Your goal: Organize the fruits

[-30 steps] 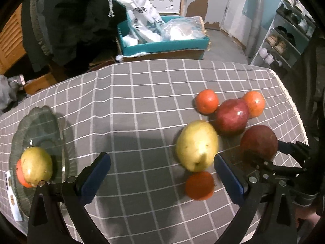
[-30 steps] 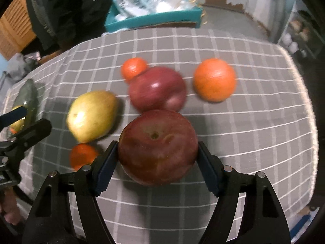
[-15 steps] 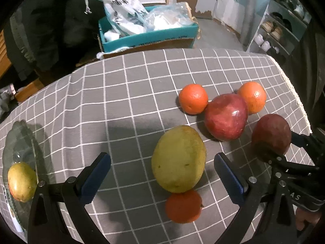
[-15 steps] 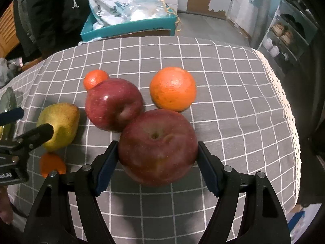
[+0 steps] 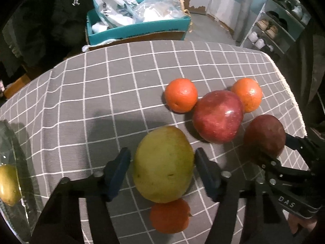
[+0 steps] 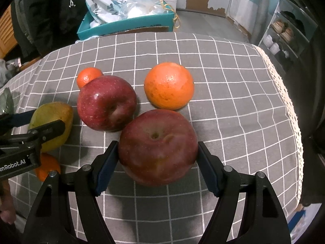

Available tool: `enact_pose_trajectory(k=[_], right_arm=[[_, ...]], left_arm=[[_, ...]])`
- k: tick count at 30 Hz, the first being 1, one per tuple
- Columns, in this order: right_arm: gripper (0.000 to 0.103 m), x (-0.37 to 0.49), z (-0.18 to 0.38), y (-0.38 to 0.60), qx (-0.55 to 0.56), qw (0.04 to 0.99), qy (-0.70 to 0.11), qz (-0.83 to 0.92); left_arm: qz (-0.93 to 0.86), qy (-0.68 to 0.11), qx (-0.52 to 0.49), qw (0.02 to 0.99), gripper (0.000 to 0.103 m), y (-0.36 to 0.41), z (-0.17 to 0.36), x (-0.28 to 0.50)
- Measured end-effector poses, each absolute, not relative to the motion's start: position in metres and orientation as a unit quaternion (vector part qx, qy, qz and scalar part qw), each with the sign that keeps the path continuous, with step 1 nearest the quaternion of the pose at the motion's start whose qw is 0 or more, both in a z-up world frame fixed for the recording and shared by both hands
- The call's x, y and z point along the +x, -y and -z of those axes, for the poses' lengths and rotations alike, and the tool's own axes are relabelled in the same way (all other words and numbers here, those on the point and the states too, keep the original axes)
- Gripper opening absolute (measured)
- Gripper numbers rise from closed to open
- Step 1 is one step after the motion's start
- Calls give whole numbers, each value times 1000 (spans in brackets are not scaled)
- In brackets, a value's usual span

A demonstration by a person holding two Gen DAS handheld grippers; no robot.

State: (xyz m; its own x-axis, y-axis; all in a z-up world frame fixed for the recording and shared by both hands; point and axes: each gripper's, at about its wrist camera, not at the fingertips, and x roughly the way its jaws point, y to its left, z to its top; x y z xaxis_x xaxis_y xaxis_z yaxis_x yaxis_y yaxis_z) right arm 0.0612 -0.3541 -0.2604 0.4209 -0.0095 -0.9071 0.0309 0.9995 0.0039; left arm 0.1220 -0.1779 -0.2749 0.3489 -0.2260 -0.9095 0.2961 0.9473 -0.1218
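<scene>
My left gripper [image 5: 162, 168] has closed around a yellow-green mango [image 5: 163, 163] on the grey checked tablecloth; its pads sit right at the mango's sides. My right gripper [image 6: 157, 162] is shut on a dark red apple [image 6: 158, 146], also seen in the left wrist view [image 5: 264, 135]. A second red apple [image 6: 106, 103] lies left of it. An orange [image 6: 168, 85] lies behind, a small orange [image 6: 88, 76] further left, and another small orange [image 5: 169, 216] lies just in front of the mango.
A glass plate [image 5: 14, 154] at the far left holds a yellow fruit [image 5: 8, 185]. A teal box [image 5: 138, 28] with plastic bags stands beyond the table's far edge. A shoe rack [image 5: 280, 26] is at the right. The table's lace edge [image 6: 284, 93] runs along the right.
My left gripper moved right and forward over the mango and its jaws narrowed from wide open to the mango's sides. My right gripper kept hold of the apple.
</scene>
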Motion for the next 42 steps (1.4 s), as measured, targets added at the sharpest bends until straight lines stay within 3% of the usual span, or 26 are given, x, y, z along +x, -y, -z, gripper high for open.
enact_pose_trajectory(k=[16, 42], right_arm=[[75, 58, 240, 351, 1, 859, -512, 18], [75, 36, 147, 340, -8, 909, -416, 13]], left_arm=[[154, -522, 38, 838, 62, 172, 256, 107], [141, -451, 8, 881, 61, 139, 175, 76]])
